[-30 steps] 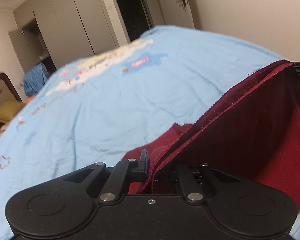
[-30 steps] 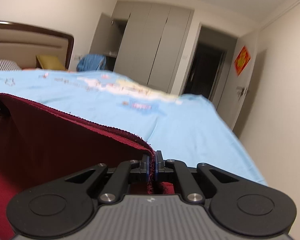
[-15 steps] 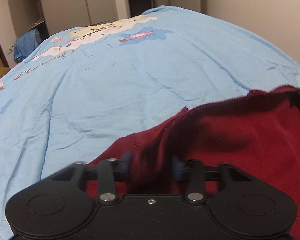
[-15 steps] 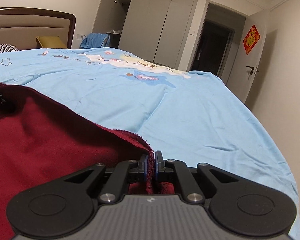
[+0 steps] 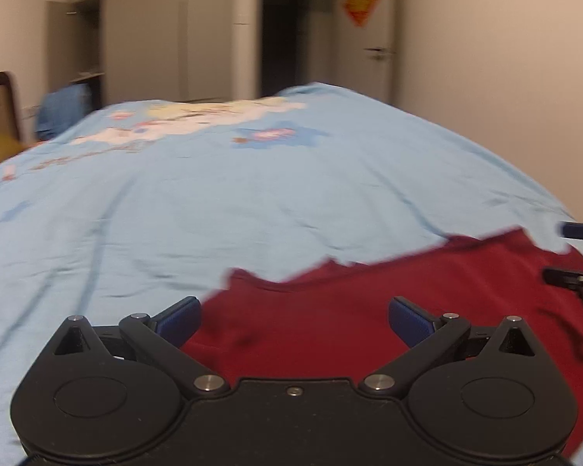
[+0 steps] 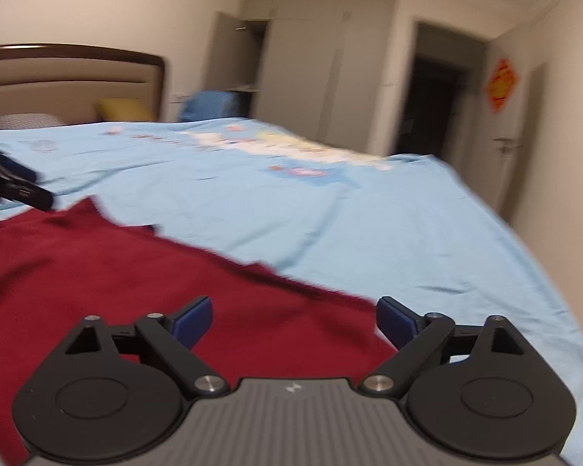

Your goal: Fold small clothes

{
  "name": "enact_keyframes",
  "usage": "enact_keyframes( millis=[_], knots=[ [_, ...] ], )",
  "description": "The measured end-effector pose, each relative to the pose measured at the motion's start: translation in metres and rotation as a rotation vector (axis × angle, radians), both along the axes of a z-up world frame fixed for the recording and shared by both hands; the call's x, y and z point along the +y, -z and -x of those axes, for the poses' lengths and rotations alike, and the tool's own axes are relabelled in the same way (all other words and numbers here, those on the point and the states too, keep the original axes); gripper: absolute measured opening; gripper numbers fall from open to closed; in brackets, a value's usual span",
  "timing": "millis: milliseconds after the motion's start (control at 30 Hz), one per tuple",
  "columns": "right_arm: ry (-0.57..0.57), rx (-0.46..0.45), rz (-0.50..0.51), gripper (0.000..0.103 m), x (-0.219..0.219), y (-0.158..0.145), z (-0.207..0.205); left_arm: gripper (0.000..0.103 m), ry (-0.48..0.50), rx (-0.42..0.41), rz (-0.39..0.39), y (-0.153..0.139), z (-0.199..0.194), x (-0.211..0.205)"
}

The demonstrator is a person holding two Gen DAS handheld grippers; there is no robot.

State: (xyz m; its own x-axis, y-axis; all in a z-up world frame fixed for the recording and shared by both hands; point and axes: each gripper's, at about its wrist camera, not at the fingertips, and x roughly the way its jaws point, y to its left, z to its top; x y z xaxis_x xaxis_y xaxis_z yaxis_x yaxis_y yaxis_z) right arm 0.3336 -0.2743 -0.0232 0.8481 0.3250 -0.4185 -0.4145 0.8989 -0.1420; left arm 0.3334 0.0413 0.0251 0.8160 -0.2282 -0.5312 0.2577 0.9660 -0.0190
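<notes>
Two grippers hang over the bed, and both have their jaws spread wide with nothing between the blue pads. The left gripper [image 5: 293, 320] sits over the near left part of the red garment [image 5: 369, 310]; the right gripper [image 6: 293, 316] sits over its near right part. The garment lies on the blue sheet [image 5: 175, 213] at the near edge of the bed, its far edge ragged and uneven, with a small peak at each far corner.

Risks, as I judge them: the cloth looks soft and limp, so a fold laid on it may slump or spring open once released. The uneven far edge suggests the layers are not squared, and a next fold made over that would come out crooked. A pinch taken too shallow could catch only the top layer and peel it off the one beneath; taken too deep, it could grab the sheet as well and drag it up with the garment. Both views are blurred, so exactly where the pads stand relative to the hem is hard to tell.

The sheet is light blue with a cartoon print towards the far side and shallow wrinkles all over. Beyond it stand pale wardrobes [image 6: 311, 66], one door ajar, a dark doorway [image 5: 287, 39], a door with a red ornament [image 5: 361, 4], and a brown headboard [image 6: 77, 73] with a yellow cushion [image 6: 122, 108]
</notes>
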Motion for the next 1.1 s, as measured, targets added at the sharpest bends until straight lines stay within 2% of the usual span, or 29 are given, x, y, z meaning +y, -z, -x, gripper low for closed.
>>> enact_keyframes(
  millis=[67,167,267,367,467,733,933,1100],
  knots=[
    [-0.102,0.067,-0.018,0.095,0.006,0.003,-0.002,0.102,0.077,0.023,-0.003,0.009,-0.002,-0.014],
    [-0.15,0.124,0.022,0.095,0.019,0.011,-0.015,0.102,0.15,0.065,-0.005,0.027,-0.016,-0.031],
    [-0.139,0.169,0.001,0.095,0.021,0.02,-0.041,0.102,0.127,0.08,0.005,0.042,-0.037,-0.034],
    [-0.056,0.177,-0.029,0.095,0.012,0.028,-0.067,0.102,0.042,0.081,0.004,0.056,-0.058,-0.029],
    [0.007,0.214,-0.119,0.095,-0.006,0.039,-0.089,0.102,0.009,0.083,0.084,0.067,-0.075,-0.01],
    [-0.009,0.225,-0.245,0.099,-0.025,0.053,-0.098,0.102,0.011,0.062,0.261,0.085,-0.096,0.014],
    [-0.027,0.232,-0.311,0.1,-0.032,0.053,-0.098,0.102,0.012,0.047,0.265,0.088,-0.094,0.012],
    [-0.031,0.232,-0.317,0.101,-0.032,0.053,-0.098,0.102,0.013,0.045,0.269,0.088,-0.093,0.014]
  ],
)
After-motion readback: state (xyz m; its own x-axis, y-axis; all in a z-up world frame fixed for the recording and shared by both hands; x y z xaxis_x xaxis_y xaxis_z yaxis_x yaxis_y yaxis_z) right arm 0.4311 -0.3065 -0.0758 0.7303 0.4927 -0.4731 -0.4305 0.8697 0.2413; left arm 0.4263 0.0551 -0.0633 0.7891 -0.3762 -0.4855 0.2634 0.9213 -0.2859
